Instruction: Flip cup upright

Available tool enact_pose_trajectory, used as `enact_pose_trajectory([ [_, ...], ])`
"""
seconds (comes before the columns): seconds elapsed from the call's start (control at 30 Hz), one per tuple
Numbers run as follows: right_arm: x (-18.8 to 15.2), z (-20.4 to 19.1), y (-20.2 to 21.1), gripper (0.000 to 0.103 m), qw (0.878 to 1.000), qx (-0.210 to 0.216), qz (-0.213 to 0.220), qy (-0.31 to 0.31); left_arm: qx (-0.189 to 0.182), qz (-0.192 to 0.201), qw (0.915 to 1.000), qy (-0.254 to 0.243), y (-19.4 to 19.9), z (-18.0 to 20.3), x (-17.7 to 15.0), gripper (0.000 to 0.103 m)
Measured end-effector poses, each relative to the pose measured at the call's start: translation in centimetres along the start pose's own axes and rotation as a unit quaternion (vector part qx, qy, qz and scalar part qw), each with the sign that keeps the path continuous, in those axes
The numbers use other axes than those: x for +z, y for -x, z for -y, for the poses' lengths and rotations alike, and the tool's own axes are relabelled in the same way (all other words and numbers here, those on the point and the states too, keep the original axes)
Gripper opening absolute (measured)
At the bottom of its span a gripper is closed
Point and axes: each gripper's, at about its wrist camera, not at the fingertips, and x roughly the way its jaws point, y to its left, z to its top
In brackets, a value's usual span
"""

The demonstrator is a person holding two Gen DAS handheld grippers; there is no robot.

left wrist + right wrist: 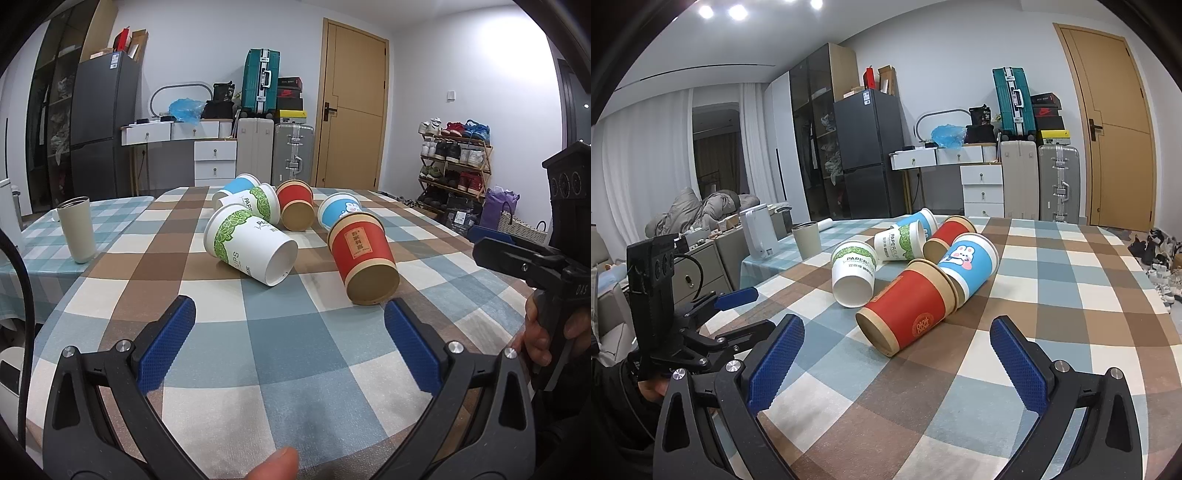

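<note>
Both grippers hover low over the checked surface [303,354], level and pointing toward a cluster of paper cups lying on their sides. The left gripper [290,339] is spread wide and holds nothing; just ahead of its right pad lies the near red cup [362,258], base toward the camera, with a white cup [251,243] to its left. The right gripper [897,358] is likewise spread and empty, the red cup [905,314] lying just ahead between its pads, touching a blue cup [971,262] behind.
</note>
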Motion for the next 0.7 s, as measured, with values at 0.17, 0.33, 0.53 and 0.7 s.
enact_pose_trajectory([
  [0.17,0.02,0.05,0.0,0.103,1.0,-0.002,0.002,0.001,0.0,0.0,1.0,0.0,-0.48,-0.28,-0.22,0.102],
  [0.33,0.05,0.04,0.03,0.103,1.0,-0.004,0.003,0.001,0.0,0.002,1.0,0.0,-0.42,-0.28,-0.21,0.102],
  [0.53,0.07,0.02,0.26,0.103,1.0,-0.007,0.009,0.001,-0.001,0.007,1.0,0.005,-0.14,-0.35,0.04,0.102],
  [0.7,0.15,0.03,0.46,0.103,1.0,-0.01,0.012,0.001,-0.001,0.008,1.0,0.004,0.07,-0.28,0.46,0.102],
])
